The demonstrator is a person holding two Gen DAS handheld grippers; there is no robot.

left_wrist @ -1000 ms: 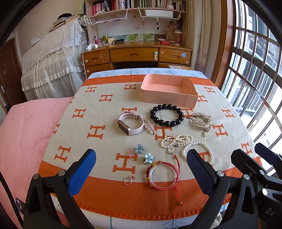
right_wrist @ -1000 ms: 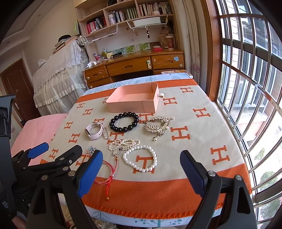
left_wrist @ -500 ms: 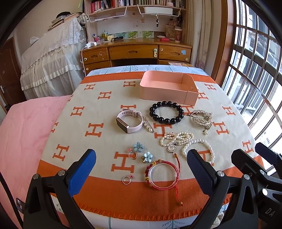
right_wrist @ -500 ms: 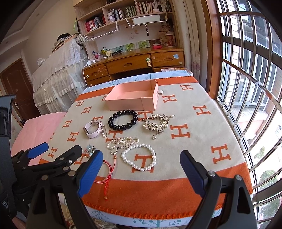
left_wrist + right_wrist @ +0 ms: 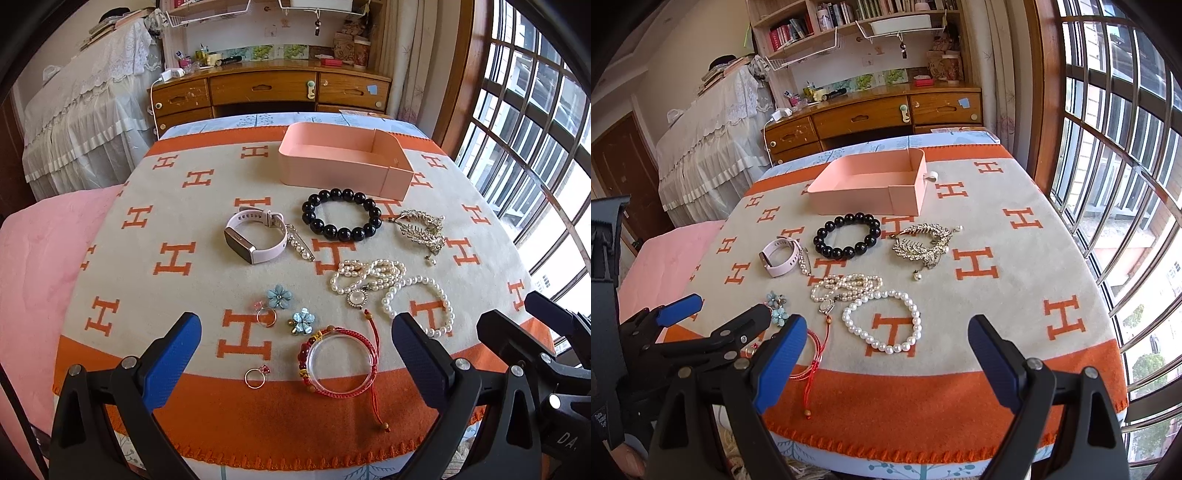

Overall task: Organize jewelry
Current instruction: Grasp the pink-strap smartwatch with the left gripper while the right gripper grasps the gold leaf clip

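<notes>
An empty pink box [image 5: 343, 162] [image 5: 871, 188] sits at the far side of the orange-and-cream blanket [image 5: 177, 206]. In front of it lie a black bead bracelet [image 5: 341, 219] [image 5: 847, 236], a pink watch [image 5: 255, 240] [image 5: 779, 256], a gold leaf brooch [image 5: 421, 230] [image 5: 923, 245], a pearl necklace with pendant [image 5: 369, 277], a pearl bracelet [image 5: 419, 306] [image 5: 882, 321], two blue flowers [image 5: 279, 297], two rings [image 5: 255, 376] and a red cord bangle [image 5: 340, 365]. My left gripper [image 5: 295, 354] is open above the near edge, over the rings and bangle. My right gripper [image 5: 886, 354] is open above the pearl bracelet.
A wooden desk with drawers [image 5: 273, 92] and bookshelves stand behind the table. A cloth-covered piece of furniture [image 5: 88, 110] is at the back left, a pink bedcover [image 5: 33, 277] at the left, barred windows [image 5: 1126, 147] at the right.
Both grippers have moved forward and tilted down a little, so the jewelry sits higher and larger in view. Nothing on the blanket has moved.
</notes>
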